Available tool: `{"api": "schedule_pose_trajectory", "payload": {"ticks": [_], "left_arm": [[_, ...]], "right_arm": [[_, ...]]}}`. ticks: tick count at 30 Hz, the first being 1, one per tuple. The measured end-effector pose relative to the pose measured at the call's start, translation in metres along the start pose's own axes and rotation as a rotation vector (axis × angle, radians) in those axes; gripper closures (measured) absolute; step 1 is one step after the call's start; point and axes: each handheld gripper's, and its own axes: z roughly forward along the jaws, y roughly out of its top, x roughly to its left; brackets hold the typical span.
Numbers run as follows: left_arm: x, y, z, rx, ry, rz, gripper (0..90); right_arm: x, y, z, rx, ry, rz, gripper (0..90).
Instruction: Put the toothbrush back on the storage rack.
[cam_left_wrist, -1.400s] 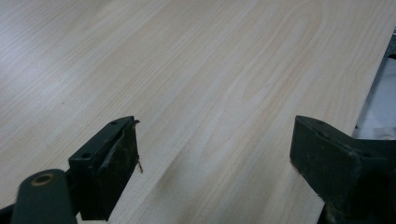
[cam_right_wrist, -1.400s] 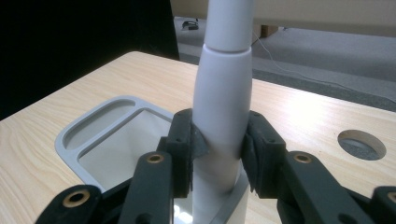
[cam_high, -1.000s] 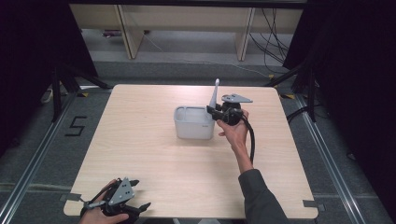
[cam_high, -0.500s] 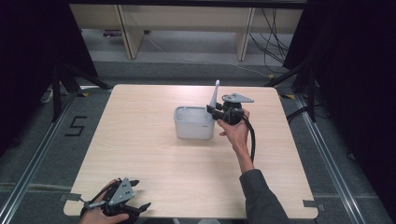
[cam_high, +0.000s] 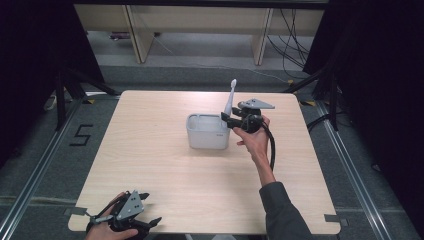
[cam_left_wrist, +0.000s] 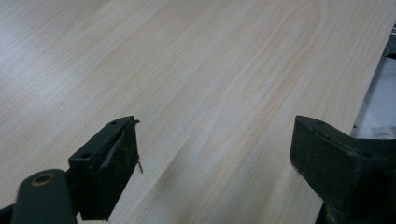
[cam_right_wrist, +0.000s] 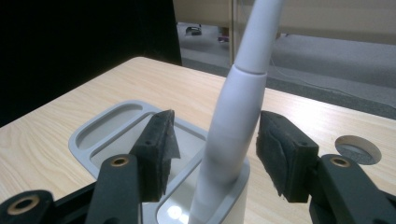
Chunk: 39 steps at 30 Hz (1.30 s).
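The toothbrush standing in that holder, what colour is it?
White toothbrush, clearest in the right gripper view.

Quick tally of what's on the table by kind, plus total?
Electric toothbrush: 1, white, standing in the holder
Holder: 1, pale grey, with compartments
Grippers: 2, left gripper and right gripper
Total: 4
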Motion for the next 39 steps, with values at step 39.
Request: {"api": "schedule_pose_trajectory", "payload": {"ticks": [39], "left_arm": [[-0.001, 0.0, -0.001, 0.009, 0.006, 0.002, 14.8]], "right_arm": [[0.008, -0.011, -0.038, 0.012, 0.053, -0.029, 38.3]]}}
